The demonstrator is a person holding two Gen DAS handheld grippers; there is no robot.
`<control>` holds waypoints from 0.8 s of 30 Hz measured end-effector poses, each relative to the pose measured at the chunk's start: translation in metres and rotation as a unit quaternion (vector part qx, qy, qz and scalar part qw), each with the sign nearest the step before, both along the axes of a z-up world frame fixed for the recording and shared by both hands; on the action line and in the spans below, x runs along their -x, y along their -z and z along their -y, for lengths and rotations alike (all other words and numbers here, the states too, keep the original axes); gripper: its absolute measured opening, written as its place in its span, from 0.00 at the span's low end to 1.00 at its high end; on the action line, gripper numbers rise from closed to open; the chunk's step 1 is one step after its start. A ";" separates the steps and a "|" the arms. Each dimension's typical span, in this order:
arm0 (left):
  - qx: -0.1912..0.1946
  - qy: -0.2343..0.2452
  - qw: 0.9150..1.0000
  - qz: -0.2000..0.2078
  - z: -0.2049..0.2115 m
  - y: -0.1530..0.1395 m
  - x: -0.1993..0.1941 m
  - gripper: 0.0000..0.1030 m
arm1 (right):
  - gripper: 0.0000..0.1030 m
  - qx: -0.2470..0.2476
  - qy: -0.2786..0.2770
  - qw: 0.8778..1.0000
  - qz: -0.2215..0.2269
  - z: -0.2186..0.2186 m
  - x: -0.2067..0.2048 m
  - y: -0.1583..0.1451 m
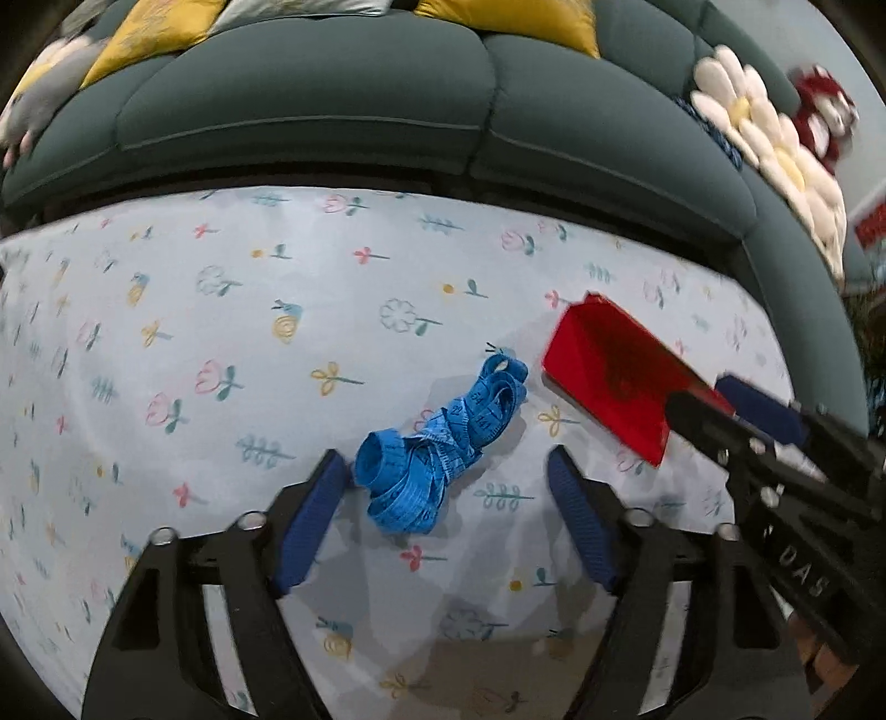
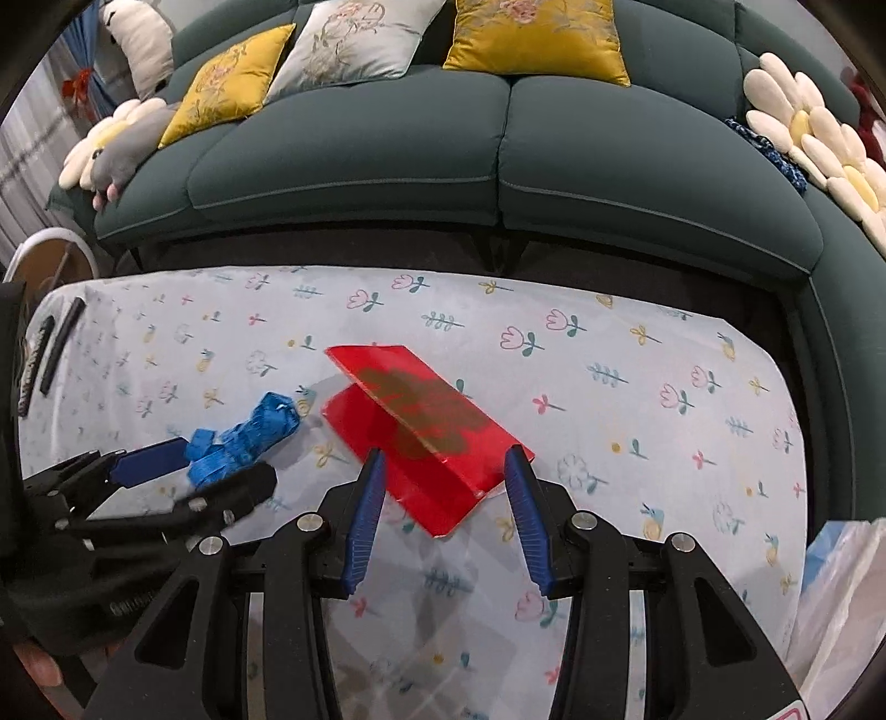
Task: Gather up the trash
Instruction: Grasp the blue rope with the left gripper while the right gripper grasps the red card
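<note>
A low table covered by a pale cloth printed with small tulips and leaf sprigs stands just in front of a dark green sofa. On the sofa sit 2 yellow cushions, a pale grey embroidered cushion between them, and white daisy-shaped pillows at its right end; a grey plush toy lies at the left end. At the right edge of the right wrist view a crumpled clear plastic bag shows beside the table; what it holds cannot be told. On the cloth lies a bundled blue measuring tape, and just beside it, to the right, a red folded card with a dark floral print, propped half open like a tent. The left gripper points steeply down at the tape with its 2 blue-padded fingers spread apart; the tape's coiled near end sits in the gap, close against the left pad, with no squeeze visible and the right pad well clear. The right gripper hangs over the near end of the card, its jaws parted with a blue pad on either side of the card's lower corner; the pads lie near the card's edges, but whether they touch it cannot be told.
</note>
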State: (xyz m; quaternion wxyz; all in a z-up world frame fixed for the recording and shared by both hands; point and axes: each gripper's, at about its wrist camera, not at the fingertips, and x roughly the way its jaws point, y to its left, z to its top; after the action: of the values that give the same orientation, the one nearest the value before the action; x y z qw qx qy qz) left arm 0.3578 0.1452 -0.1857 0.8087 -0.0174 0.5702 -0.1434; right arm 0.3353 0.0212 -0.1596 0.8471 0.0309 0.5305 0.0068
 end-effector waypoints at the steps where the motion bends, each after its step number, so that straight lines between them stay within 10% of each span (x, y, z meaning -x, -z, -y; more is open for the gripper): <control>1: 0.000 0.002 1.000 0.003 0.002 -0.001 0.000 0.61 | 0.35 0.002 -0.002 1.000 0.000 0.000 -0.002 0.002; 6: 0.021 0.007 1.000 0.001 0.006 -0.001 0.005 0.29 | 0.12 -0.003 -0.010 1.000 -0.004 0.000 -0.004 0.003; 24: 0.033 -0.003 0.999 0.016 0.043 -0.042 0.093 0.21 | 0.01 -0.049 0.010 0.999 -0.006 0.030 0.107 -0.023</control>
State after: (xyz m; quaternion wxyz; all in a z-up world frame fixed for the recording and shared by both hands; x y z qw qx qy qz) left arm 0.2652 0.1018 -0.1434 0.8172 -0.0435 0.5519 -0.1603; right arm 0.2286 -0.0087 -0.1364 0.8416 0.0779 0.5339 0.0246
